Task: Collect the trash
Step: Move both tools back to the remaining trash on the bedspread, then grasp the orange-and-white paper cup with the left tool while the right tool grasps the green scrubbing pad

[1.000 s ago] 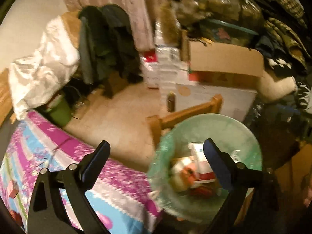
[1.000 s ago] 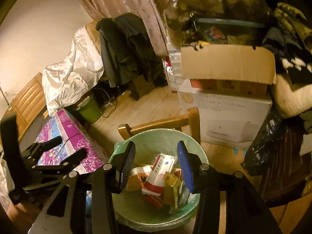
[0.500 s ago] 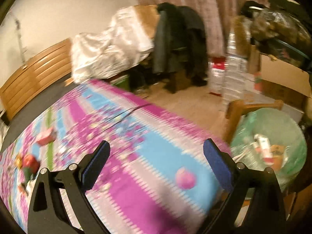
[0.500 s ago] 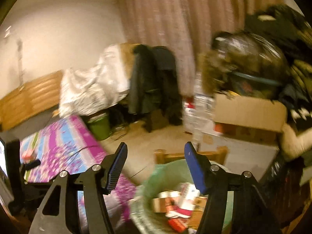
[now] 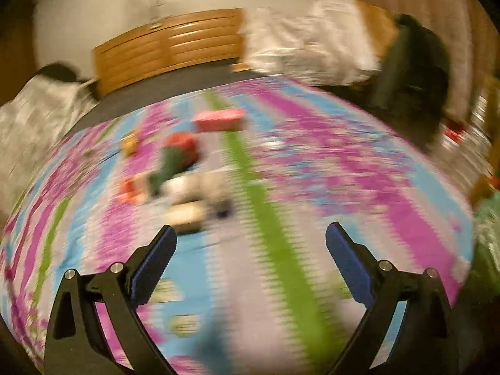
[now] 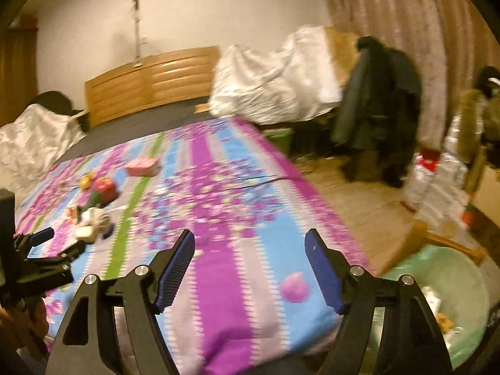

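Left gripper (image 5: 250,237), fingers spread wide and holding nothing, hangs over a striped bedspread (image 5: 312,168); the scattered trash (image 5: 175,175), blurred, lies at about 11 o'clock from it, with a pink box (image 5: 218,119) farther off at 12 o'clock. Right gripper (image 6: 250,243), fingers likewise apart and empty, hangs over the bed's near edge. In its view the trash (image 6: 93,209) sits at 10 o'clock and the green-lined bin (image 6: 450,284), already holding rubbish, at 4 o'clock on the floor.

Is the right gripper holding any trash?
No, the right gripper is open and empty above the bedspread; the trash lies farther away.
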Available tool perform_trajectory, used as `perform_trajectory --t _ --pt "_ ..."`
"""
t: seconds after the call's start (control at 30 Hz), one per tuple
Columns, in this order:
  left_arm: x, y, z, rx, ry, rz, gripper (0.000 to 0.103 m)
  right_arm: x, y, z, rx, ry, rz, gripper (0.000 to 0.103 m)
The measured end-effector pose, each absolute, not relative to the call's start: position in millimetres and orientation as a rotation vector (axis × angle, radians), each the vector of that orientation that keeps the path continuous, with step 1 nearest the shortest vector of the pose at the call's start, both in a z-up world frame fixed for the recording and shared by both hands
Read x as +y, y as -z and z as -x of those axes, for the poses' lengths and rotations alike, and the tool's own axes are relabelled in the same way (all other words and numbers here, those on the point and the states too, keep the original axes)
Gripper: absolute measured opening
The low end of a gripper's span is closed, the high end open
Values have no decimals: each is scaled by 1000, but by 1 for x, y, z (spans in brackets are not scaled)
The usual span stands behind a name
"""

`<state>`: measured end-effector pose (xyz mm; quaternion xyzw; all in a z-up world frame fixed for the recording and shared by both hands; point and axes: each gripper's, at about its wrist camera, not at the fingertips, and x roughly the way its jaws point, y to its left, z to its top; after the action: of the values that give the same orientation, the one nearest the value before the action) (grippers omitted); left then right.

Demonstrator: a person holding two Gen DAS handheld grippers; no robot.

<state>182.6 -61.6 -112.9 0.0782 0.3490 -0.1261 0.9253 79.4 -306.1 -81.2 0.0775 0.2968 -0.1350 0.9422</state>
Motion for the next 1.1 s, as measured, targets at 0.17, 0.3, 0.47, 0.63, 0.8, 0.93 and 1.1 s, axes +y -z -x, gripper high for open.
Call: perform_trajectory --t 0.17,0.3,0.47,0.63,0.8,0.93,1.1 --pt "32 116 -231 751 181 -53 93 -280 94 -119 665 192 -225 76" --pt "71 130 -290 793 214 25 96 -269 107 -144 712 163 -246 76" --pt "68 153 -348 829 268 9 97 -260 122 -164 766 162 -247 76" --pt "55 192 -392 910 257 -85 97 -259 129 -177 806 159 -247 76" --pt "72 207 -400 955 306 -18 79 -250 126 -190 807 129 -218 76" --pt "88 196 -365 905 299 11 78 -235 121 -201 801 86 -190 76" --pt "128 181 -297 866 212 73 78 -200 108 -228 788 -34 -155 76"
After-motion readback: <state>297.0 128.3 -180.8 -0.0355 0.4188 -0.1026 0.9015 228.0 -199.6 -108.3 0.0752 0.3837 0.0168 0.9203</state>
